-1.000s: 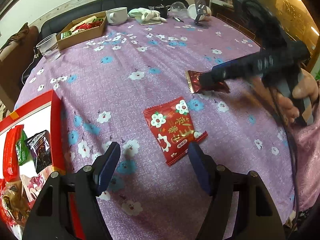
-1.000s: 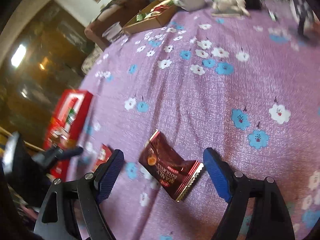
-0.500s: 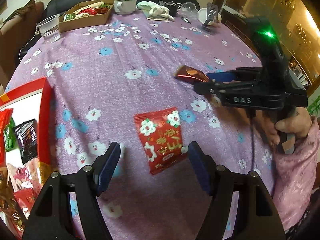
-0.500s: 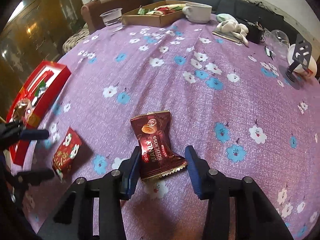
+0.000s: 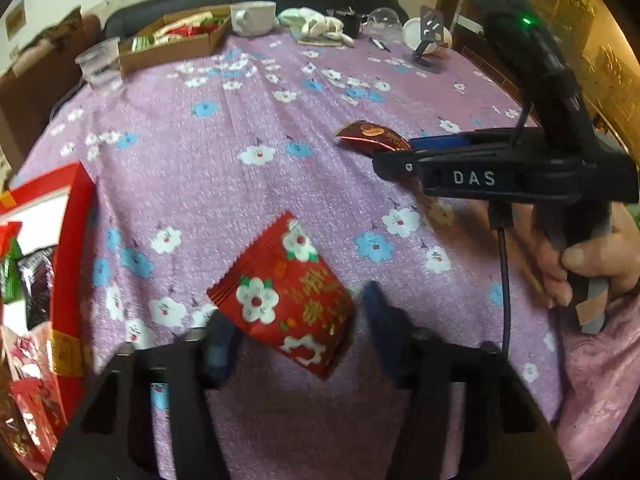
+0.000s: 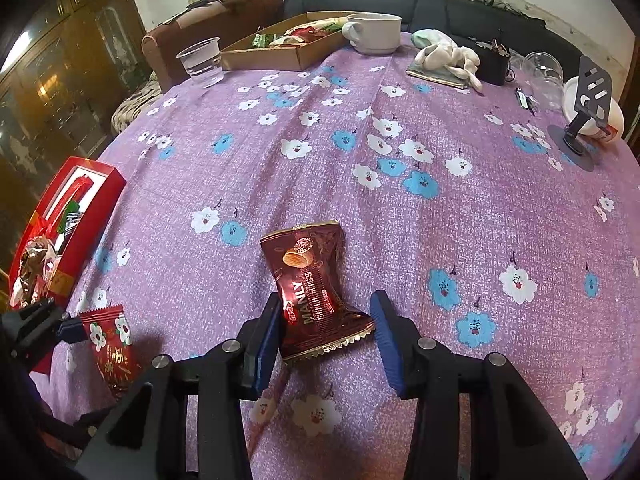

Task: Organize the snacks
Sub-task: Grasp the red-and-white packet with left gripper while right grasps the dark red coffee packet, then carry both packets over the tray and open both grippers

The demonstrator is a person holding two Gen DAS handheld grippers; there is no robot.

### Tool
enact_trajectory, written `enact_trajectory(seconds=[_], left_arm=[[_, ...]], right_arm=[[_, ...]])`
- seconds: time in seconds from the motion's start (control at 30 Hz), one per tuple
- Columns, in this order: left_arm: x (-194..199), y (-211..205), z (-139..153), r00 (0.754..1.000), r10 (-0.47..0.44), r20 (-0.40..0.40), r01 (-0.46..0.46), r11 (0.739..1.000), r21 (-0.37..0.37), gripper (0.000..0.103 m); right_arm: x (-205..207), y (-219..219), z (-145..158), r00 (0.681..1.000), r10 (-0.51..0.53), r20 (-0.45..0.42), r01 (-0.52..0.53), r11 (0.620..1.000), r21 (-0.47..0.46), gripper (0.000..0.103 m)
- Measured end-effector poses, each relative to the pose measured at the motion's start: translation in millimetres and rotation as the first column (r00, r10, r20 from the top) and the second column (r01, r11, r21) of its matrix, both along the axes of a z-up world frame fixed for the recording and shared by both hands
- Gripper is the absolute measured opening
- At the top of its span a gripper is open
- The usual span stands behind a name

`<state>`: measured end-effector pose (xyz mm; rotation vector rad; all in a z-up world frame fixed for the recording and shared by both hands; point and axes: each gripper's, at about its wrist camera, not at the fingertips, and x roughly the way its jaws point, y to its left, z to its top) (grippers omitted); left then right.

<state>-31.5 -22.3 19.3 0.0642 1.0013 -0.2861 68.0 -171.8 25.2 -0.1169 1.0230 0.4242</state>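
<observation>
Your table (image 6: 400, 208), covered in a purple cloth with white and blue flowers, fills both views. At its far edge sits an open cardboard tray (image 6: 280, 54) of mixed snacks, with a white mug (image 6: 374, 32) just beside it and a clear plastic cup (image 6: 202, 62) of water to its left. Further right along that edge lie a bundle of pale cloth (image 6: 448, 56) and a black phone stand (image 6: 584, 112). On your left side the red box (image 5: 72, 248) stands open at the table's edge, with several wrapped snacks already inside it.

Your right gripper (image 6: 326, 338) points steeply down with the dark maroon packet (image 6: 316, 292) between its blue pads. The left pad touches the packet's side; the right pad meets only the crimped corner at its near end, so you cannot tell whether the grip is firm. The packet's far end rises off the cloth in the left wrist view, while its near end hangs at the fingertips.

Your left gripper (image 5: 298, 332) is closing its jaws on the red flowered packet (image 5: 288, 296), which sits between the pads and tilts up off the cloth at one corner. The blur hides whether both pads press on it. This packet lies near the red box; the maroon one sits nearer the table's middle, well apart from the box.
</observation>
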Motion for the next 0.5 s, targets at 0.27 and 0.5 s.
enact_trajectory(seconds=[0.27, 0.5], left_arm=[[2, 14, 0, 1.000, 0.012, 0.022, -0.010, 0.998, -0.065, 0.020], [0, 37, 16, 0.996, 0.068, 0.065, -0.062, 0.995, -0.082, 0.020]], right_arm=[[-8, 30, 2, 0.998, 0.052, 0.022, -0.052, 0.999, 0.016, 0.045], [-8, 38, 8, 0.999, 0.039, 0.022, -0.041, 0.992, 0.117, 0.045]])
